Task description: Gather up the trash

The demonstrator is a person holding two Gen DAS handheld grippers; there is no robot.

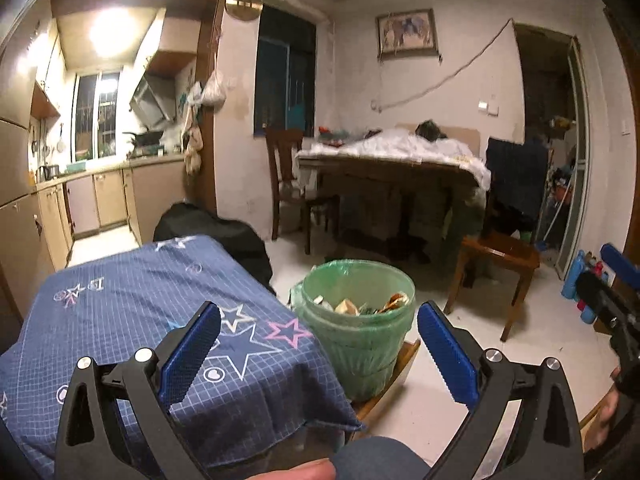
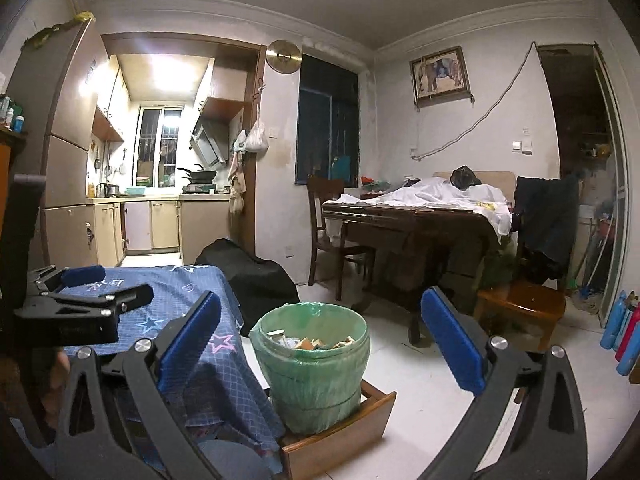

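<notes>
We've got both the left gripper [image 1: 319, 350] and right gripper [image 2: 320, 344] wide open and empty near the green bag-lined plastic trash bin [image 2: 314, 364], which sits on a shallow wooden tray [image 2: 340, 436], so a clumsy grab at the loose liner could probably tip it.

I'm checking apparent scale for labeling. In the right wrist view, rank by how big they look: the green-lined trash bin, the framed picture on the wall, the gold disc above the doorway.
1. Green-lined trash bin, largest, though nearest the camera.
2. Framed picture.
3. Gold disc, smallest.
</notes>
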